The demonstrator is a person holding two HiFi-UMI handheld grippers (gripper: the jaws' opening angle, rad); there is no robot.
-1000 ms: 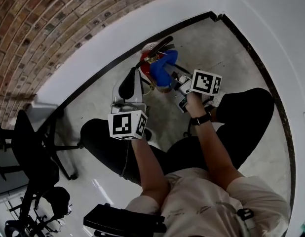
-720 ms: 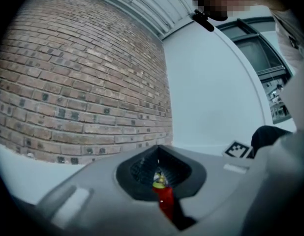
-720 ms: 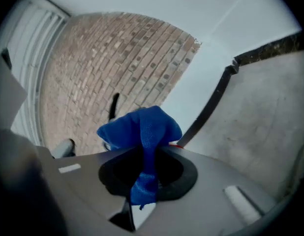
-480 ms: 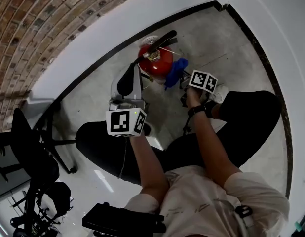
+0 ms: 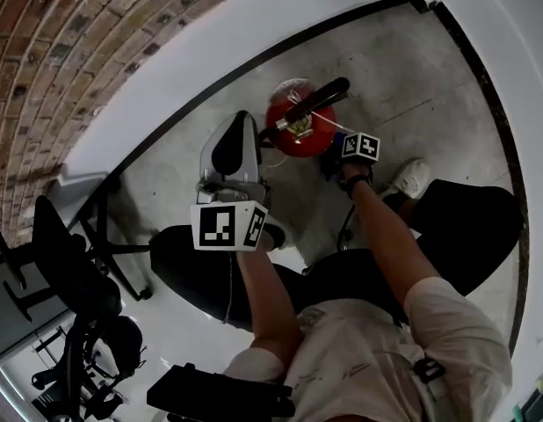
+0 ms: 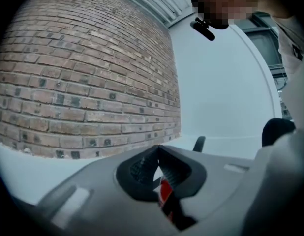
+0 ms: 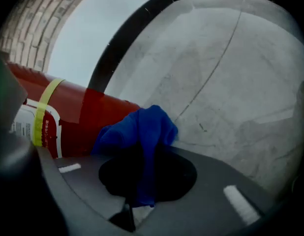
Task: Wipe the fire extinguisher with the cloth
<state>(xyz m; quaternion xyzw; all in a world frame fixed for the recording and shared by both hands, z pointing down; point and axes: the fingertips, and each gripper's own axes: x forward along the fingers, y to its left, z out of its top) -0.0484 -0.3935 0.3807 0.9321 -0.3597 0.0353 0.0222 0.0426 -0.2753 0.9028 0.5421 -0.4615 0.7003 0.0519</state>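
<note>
On the concrete floor (image 5: 403,69), the fire extinguisher (image 5: 293,130) is stood at 12 o'clock, with the blue cloth (image 7: 142,127) pinched by the right gripper (image 7: 139,173) against its 4 o'clock side. The left gripper (image 6: 158,154) is held closed and empty; wiping is judged unfinished.

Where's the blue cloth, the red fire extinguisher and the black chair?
blue cloth (image 7: 144,124), right gripper view, on its bunched upper fold.
fire extinguisher (image 5: 293,146), head view, on its red shoulder.
black chair (image 5: 68,275), head view, on its black padding.
</note>
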